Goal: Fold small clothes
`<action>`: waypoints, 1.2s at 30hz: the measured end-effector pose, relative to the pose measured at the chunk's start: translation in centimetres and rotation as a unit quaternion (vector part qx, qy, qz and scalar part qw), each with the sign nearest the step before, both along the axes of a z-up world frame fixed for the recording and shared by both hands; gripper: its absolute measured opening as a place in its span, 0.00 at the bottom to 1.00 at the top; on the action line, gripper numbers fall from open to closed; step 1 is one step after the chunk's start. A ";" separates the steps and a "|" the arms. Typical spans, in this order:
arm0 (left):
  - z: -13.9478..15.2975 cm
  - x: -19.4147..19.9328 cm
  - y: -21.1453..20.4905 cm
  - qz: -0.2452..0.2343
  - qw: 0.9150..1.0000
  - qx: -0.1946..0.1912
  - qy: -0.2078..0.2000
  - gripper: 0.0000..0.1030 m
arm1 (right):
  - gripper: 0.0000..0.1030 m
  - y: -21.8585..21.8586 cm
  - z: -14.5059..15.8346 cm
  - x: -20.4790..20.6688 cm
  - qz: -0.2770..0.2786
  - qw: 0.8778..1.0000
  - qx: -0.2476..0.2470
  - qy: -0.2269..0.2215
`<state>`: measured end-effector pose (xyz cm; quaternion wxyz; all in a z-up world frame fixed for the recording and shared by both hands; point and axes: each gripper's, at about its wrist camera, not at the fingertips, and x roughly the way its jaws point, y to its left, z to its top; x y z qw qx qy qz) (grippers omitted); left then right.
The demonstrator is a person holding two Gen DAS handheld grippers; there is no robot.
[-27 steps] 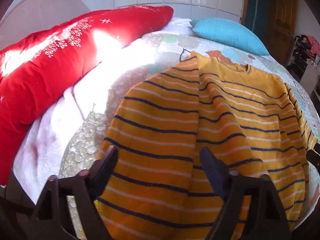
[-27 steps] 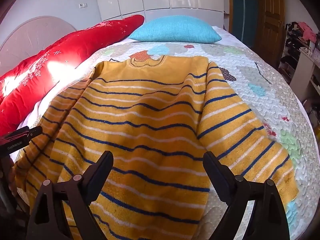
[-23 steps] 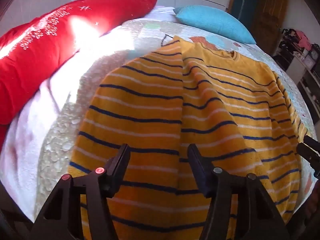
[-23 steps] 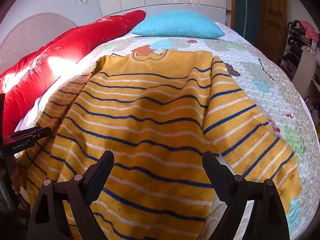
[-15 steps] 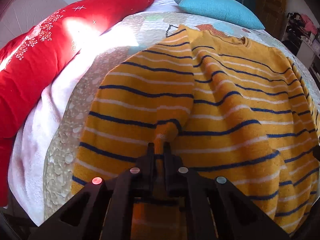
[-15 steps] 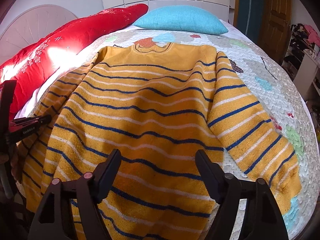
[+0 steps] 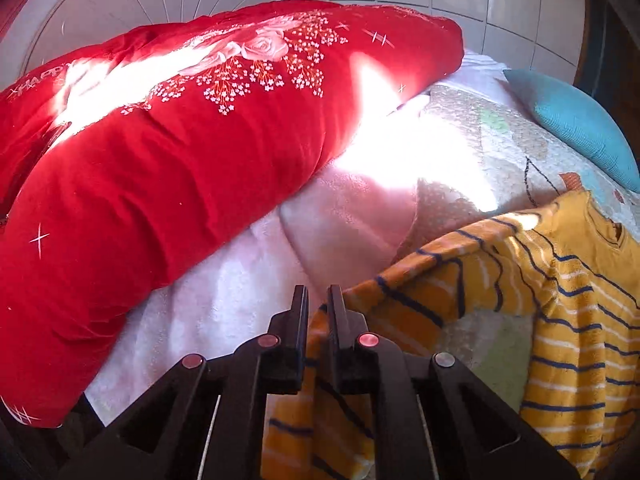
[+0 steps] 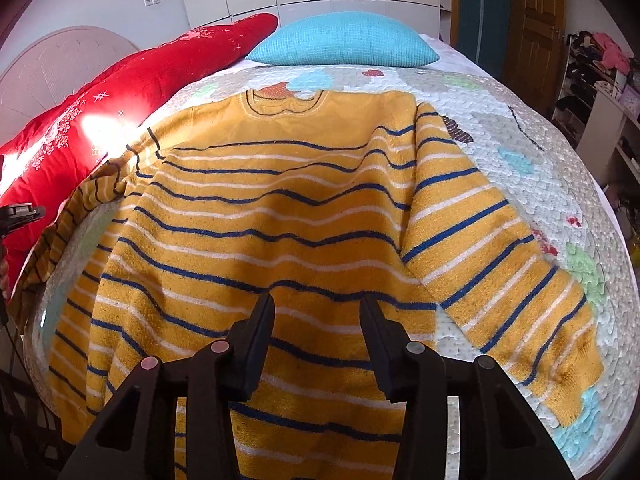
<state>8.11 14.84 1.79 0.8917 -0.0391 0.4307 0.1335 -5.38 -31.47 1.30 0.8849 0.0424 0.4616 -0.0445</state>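
Note:
A yellow sweater with blue and white stripes lies flat on the quilted bed, neck toward the pillows. My left gripper is shut on the cloth of the left sleeve. That sleeve is lifted and stretched out sideways from the body, toward the red bolster. My right gripper hovers over the sweater's lower middle near the hem. Its jaws stand partly apart with flat cloth showing between them and no pinch visible. The right sleeve lies spread on the quilt. In the right wrist view the left gripper shows at the far left edge.
A long red bolster runs along the bed's left side on a white blanket. A blue pillow sits at the head. Shelves with clutter and a wooden door stand beyond the bed's right edge.
My left gripper shut on the left sleeve and pulled it out sideways, off the sweater's body. My right gripper's jaws narrowed and moved closer to the hem.

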 end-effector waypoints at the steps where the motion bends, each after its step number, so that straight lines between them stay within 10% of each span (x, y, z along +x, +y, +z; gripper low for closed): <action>1: 0.2 -0.9 -0.8 -0.009 1.000 -0.004 0.003 0.09 | 0.47 -0.4 0.0 -0.1 -0.006 1.000 -0.004 -0.002; 9: 2.7 -8.6 -9.0 -0.090 0.993 -0.053 -0.059 0.56 | 0.60 -9.6 1.7 -3.4 -0.119 0.990 -0.069 -0.029; 18: 1.5 -11.0 -16.8 -0.151 0.983 -0.092 -0.049 0.59 | 0.73 -19.2 -1.2 -4.0 -0.204 0.979 0.015 0.005; 21: 1.0 -11.1 -18.2 -0.154 0.982 -0.100 -0.033 0.59 | 0.59 -18.1 -1.9 -4.4 -0.166 0.985 0.049 -0.004; 24: 1.2 -11.7 -18.9 -0.155 0.983 -0.089 -0.035 0.59 | 0.09 -17.2 -1.8 -4.4 -0.119 0.990 0.073 0.001; 27: 1.6 -11.5 -18.6 -0.149 0.985 -0.085 -0.034 0.59 | 0.08 -18.5 -0.5 -5.0 -0.123 0.988 0.094 -0.005; 33: 2.1 -11.5 -16.9 -0.134 0.987 -0.085 -0.038 0.59 | 0.10 -24.9 2.8 -5.3 -0.278 0.958 -0.064 -0.019; 36: 1.6 -11.5 -16.2 -0.127 0.987 -0.091 -0.032 0.59 | 0.16 -25.9 3.8 -5.7 -0.313 0.949 -0.042 -0.022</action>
